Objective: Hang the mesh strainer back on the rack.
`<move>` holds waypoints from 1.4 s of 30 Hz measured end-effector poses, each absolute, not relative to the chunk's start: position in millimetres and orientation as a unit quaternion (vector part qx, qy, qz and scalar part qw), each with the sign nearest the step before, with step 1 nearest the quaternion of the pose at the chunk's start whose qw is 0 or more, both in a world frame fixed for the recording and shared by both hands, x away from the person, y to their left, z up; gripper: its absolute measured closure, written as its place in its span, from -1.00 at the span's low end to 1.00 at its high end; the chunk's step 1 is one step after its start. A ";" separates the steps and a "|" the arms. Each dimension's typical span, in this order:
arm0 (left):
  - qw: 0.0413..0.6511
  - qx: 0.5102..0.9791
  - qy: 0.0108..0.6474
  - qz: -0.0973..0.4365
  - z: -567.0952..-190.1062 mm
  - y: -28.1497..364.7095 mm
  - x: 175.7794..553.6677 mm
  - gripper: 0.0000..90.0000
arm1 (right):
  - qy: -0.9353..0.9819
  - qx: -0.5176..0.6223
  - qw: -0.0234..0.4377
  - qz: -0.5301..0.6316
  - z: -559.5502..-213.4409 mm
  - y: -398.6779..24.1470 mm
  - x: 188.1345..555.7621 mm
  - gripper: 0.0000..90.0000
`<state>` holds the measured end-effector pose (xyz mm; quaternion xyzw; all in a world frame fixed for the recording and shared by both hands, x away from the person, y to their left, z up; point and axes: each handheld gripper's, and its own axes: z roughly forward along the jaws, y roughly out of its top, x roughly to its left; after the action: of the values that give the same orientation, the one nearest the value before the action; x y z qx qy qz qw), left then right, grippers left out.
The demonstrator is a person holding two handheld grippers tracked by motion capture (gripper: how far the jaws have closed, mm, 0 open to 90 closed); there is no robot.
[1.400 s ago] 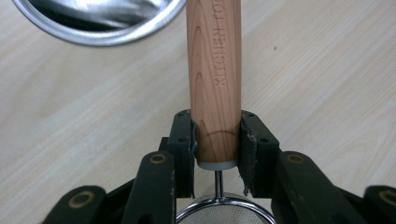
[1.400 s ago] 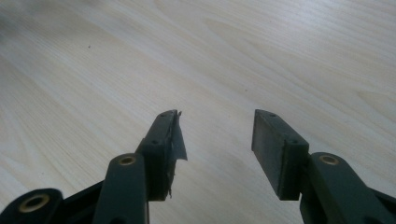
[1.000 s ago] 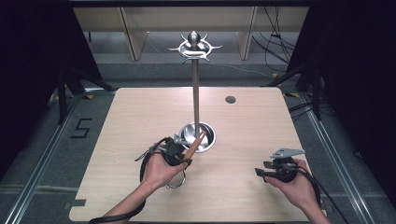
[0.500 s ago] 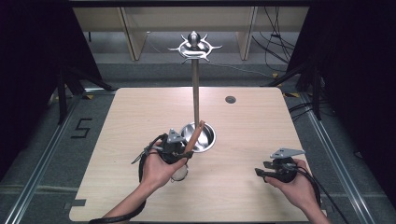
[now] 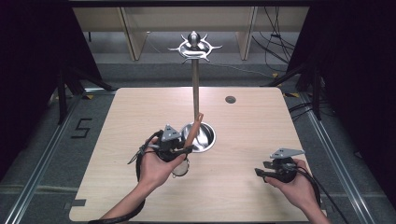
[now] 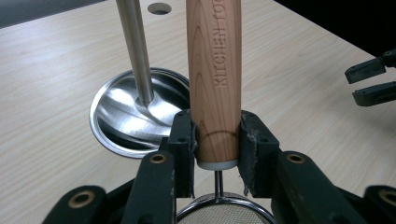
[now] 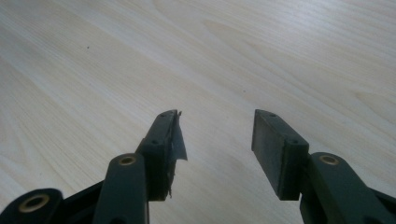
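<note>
Tabletop of pale wood takes up most of the high view, cut off along its near edge by the frame, with a small round hole near its far side. Next in size is the metal stand: its pole rises from a shiny round base to a spiked crown whose hooks are too small to make out. Your left forearm comes in from the bottom, the palm turned up under the left gripper, which sits just beside the base. Its jaws are pinching the wooden handle of a strainer close to the handle's lower end; the handle slants up and away toward the pole, its top cut off in the left gripper view. Of the strainer's mesh bowl you see a rim and a bit of mesh below the jaws there, and in the high view it is a pale blur tucked under your hand. Your right hand rests low on the table, well apart from the stand, with the right gripper pointing left across the wood, its jaws spread with nothing between them. A torn scrap of pad hangs off one jaw.
</note>
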<state>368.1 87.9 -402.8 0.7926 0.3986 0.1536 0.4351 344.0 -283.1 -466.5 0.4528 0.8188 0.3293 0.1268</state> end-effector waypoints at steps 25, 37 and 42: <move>0.488 0.755 0.402 0.175 -369.1 103.0 361.4 0.52 | 0.822 0.447 0.131 0.326 -468.8 -283.1 343.9 0.14; 0.507 0.737 0.408 0.186 -353.2 114.7 358.6 0.52 | 0.827 0.441 0.132 0.322 -466.8 -284.7 344.3 0.14; 0.516 0.727 0.410 0.191 -347.3 118.9 357.6 0.52 | 0.825 0.445 0.131 0.322 -466.7 -284.3 343.8 0.14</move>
<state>357.6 118.9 -347.3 0.7275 0.4099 0.1911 0.5160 343.8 -284.3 -466.7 0.4451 0.8253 0.3217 0.1312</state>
